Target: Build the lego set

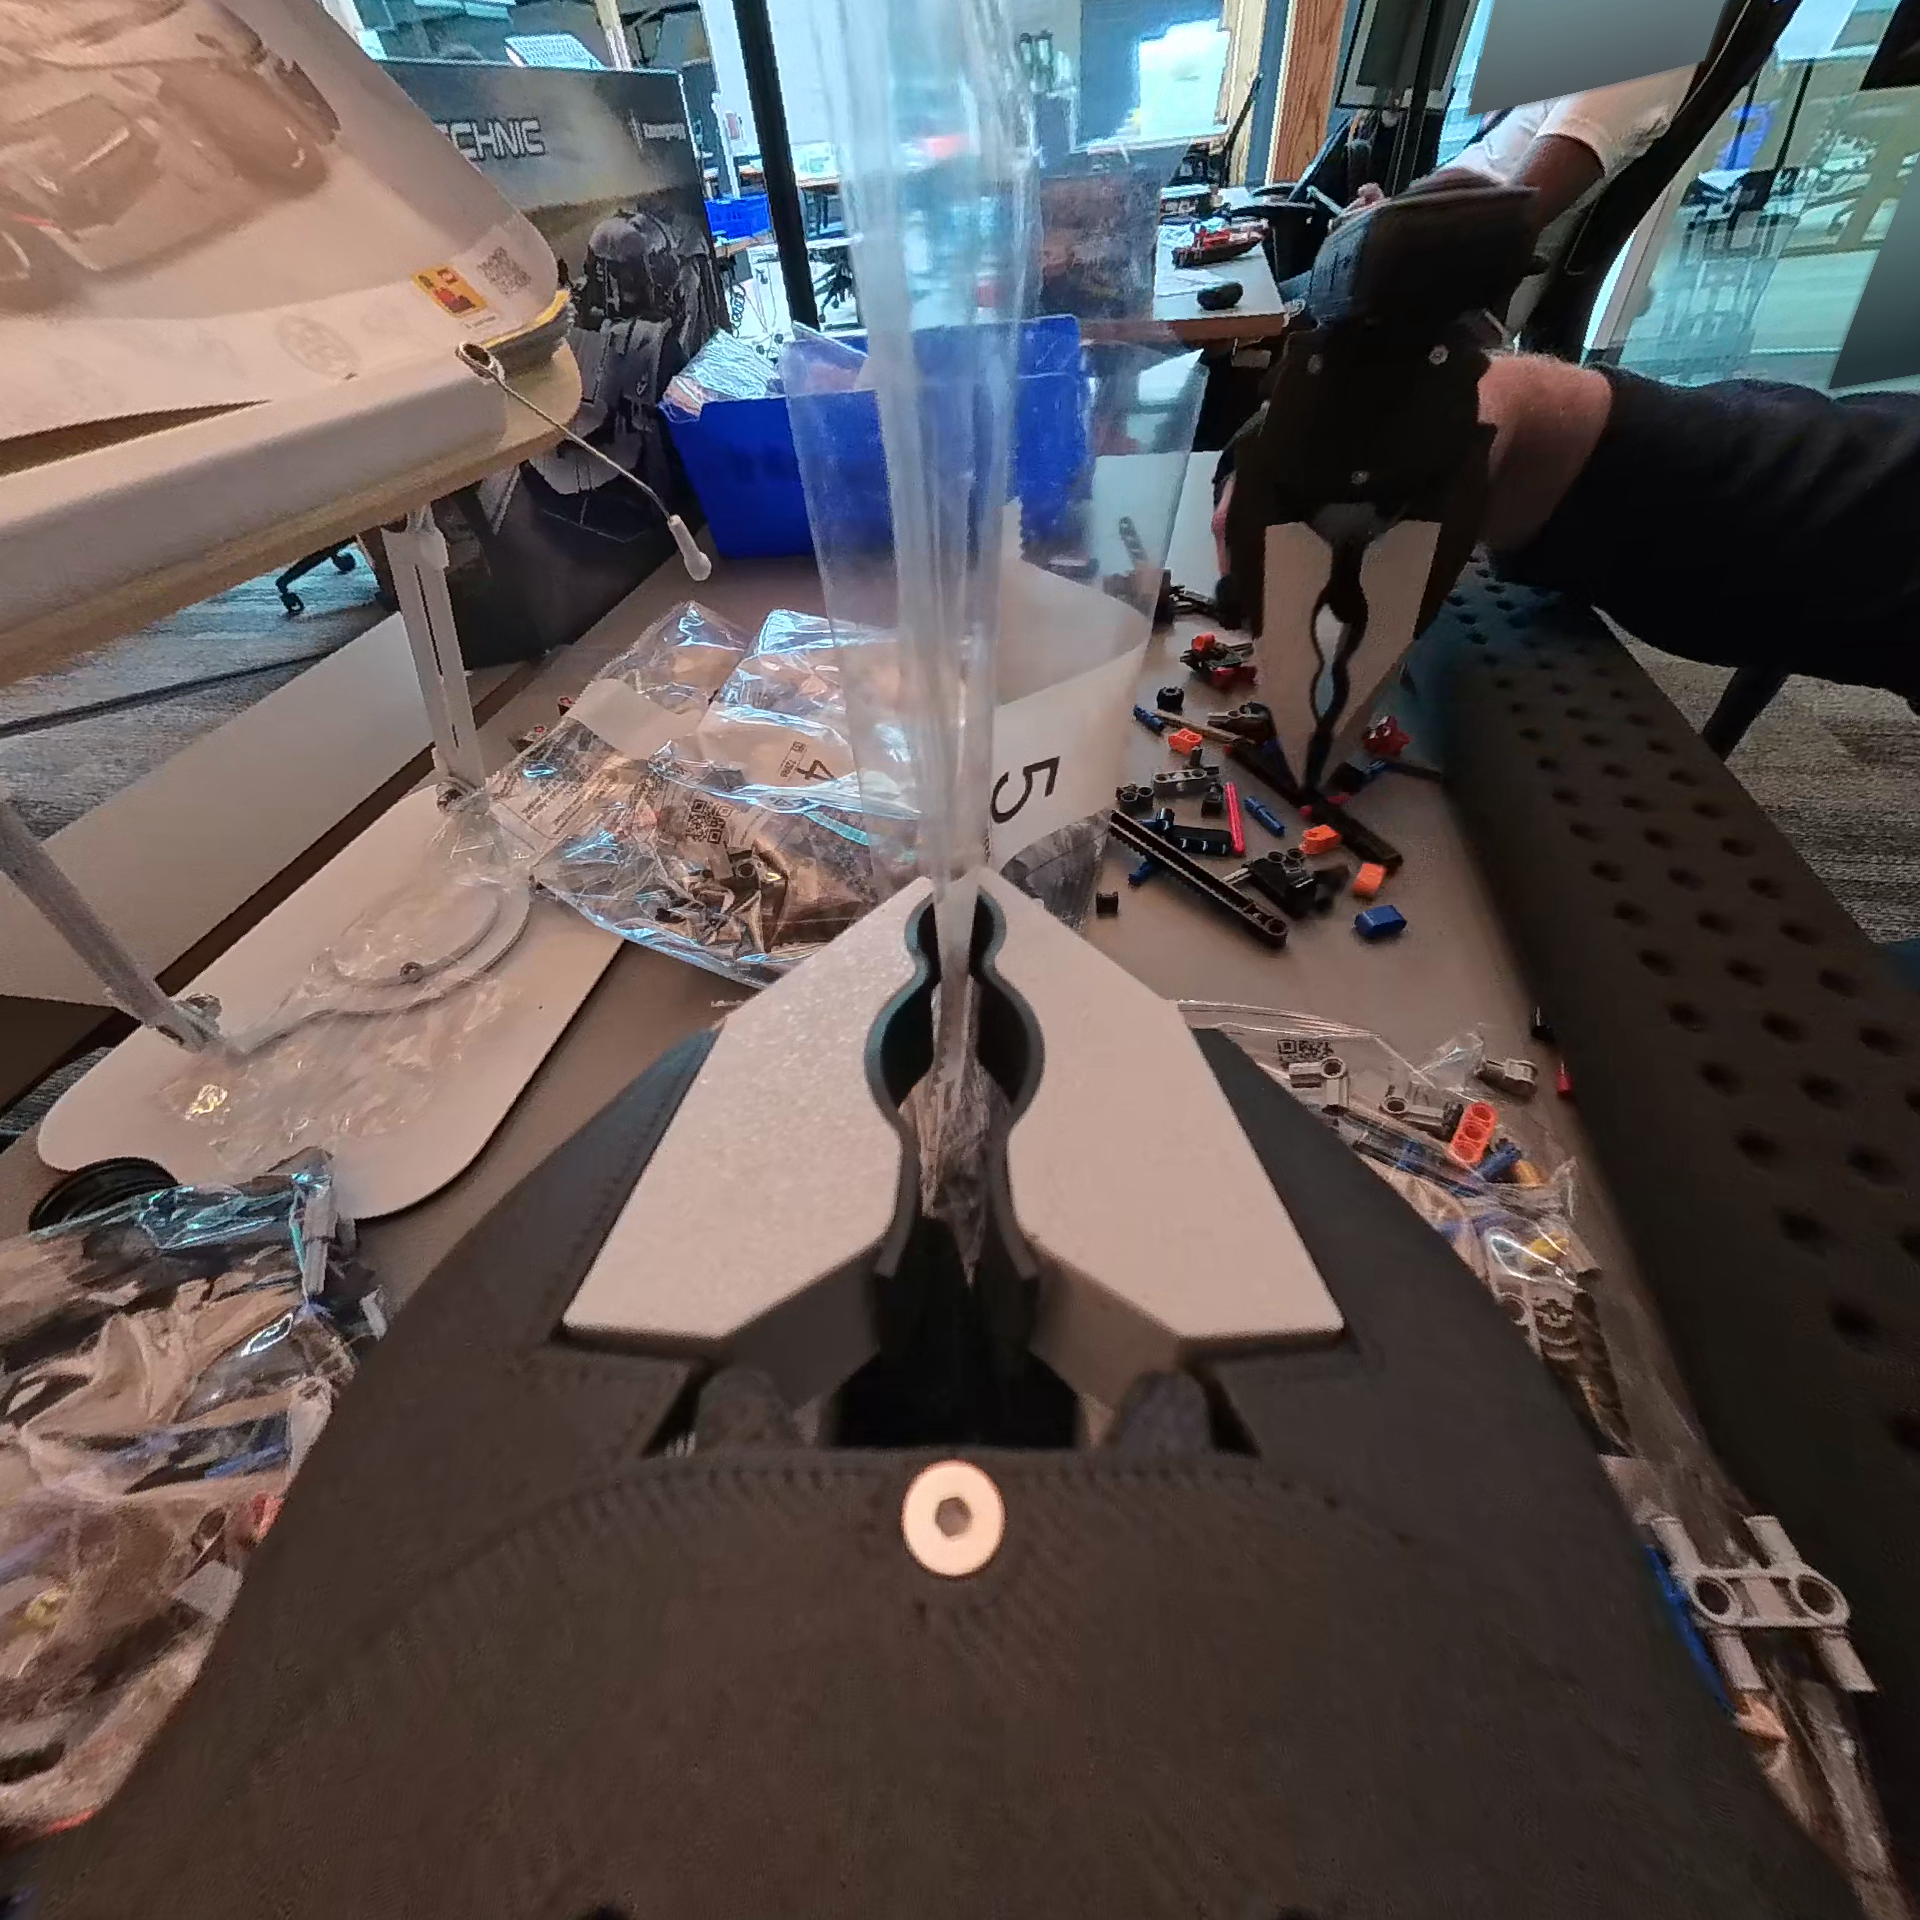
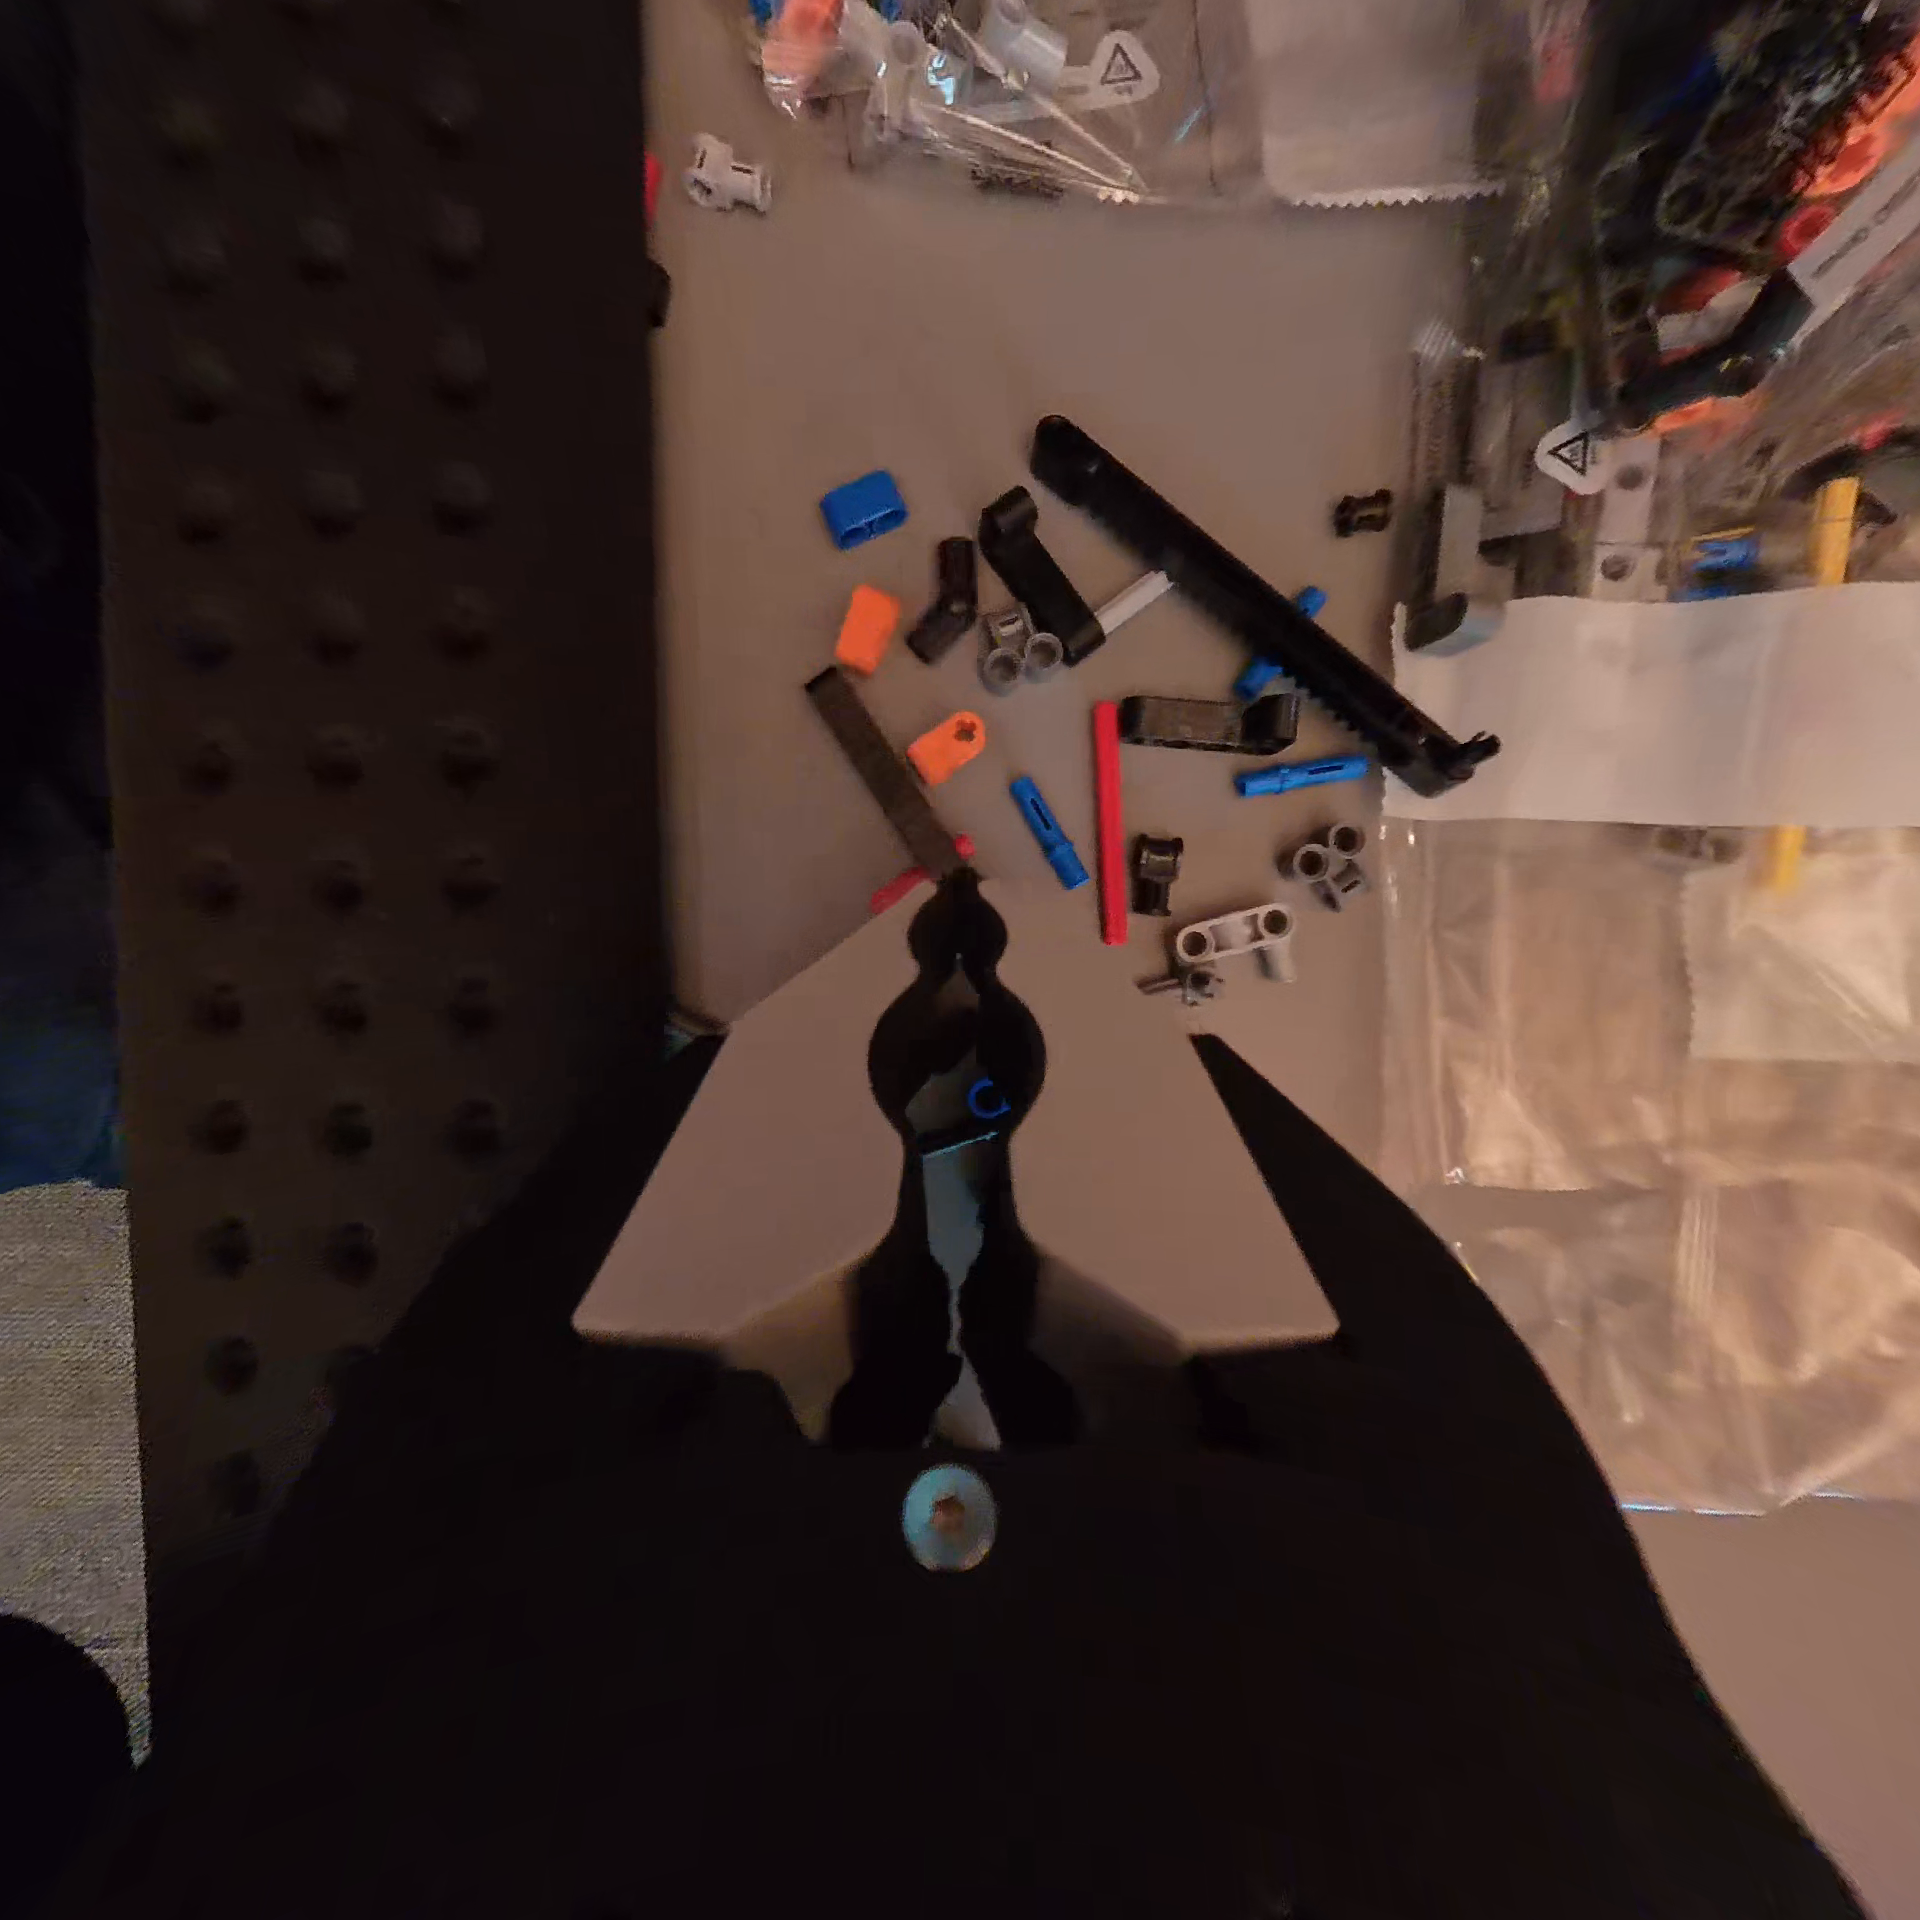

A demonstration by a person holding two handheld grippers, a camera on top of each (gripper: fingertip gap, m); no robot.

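The left hand-held gripper [image 1: 956, 914] is clamped on an empty clear plastic bag [image 1: 935, 436] that rises from its tips, while sealed bags of lego parts [image 1: 707, 821] lie on the bench [image 2: 935, 312] and a blue bin [image 1: 748, 468] behind holds more bags. Loose pieces are scattered there: two orange connectors [image 2: 868, 623], one red axle [image 2: 1110, 821], one long black beam [image 2: 1247, 603]. The right hand-held gripper [image 2: 961, 883], fingers nearly together, touches the end of a dark flat strip [image 2: 883, 779] at its tips; whether it grips it I cannot tell.

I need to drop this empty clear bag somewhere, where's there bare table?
Best bare patch: the grey table between the dark perforated panel and the sealed bags of parts, just beyond the loose Lego pieces. The left gripper is shut on the clear plastic bag. Crowded: the pieces around the right gripper, and the bags to its right.
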